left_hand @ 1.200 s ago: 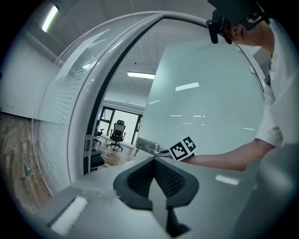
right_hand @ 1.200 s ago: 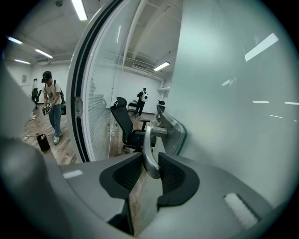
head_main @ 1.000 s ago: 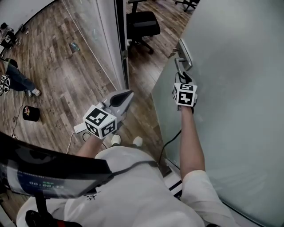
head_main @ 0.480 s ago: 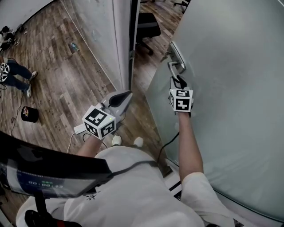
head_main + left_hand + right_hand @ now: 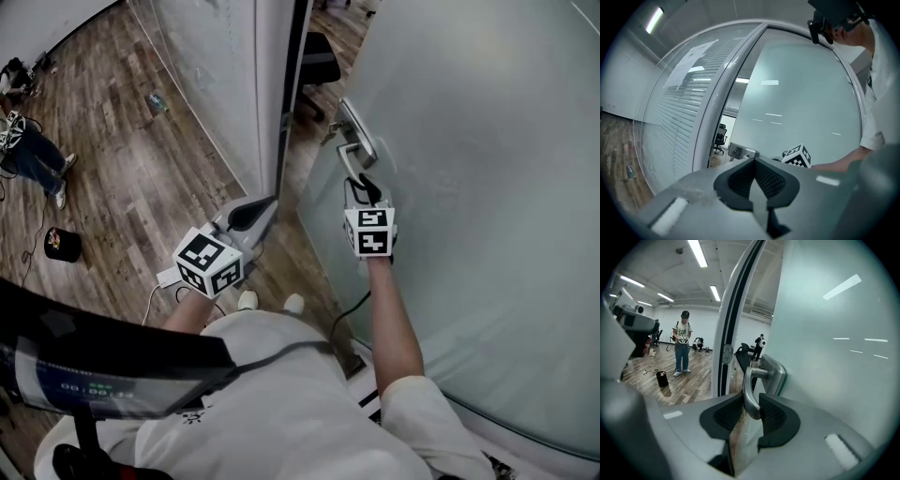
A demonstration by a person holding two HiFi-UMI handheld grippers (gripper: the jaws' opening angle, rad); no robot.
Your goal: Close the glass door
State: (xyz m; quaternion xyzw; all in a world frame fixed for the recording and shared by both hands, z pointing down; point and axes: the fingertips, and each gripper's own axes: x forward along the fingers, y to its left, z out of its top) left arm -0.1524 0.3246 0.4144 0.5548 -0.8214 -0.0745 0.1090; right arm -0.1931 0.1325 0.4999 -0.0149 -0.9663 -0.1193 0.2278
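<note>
- Gripping the handle [image 5: 751,390] of the glass door [image 5: 487,187] with my right gripper [image 5: 749,414], jaws clamped on it.
- My left gripper [image 5: 755,180] hangs free, jaws pressed together, holding nothing.

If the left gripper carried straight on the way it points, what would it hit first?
The left gripper would likely meet the frosted glass door near its silver lock plate. The open gap by the white door frame lies just left of that line, so depth is unclear.
</note>
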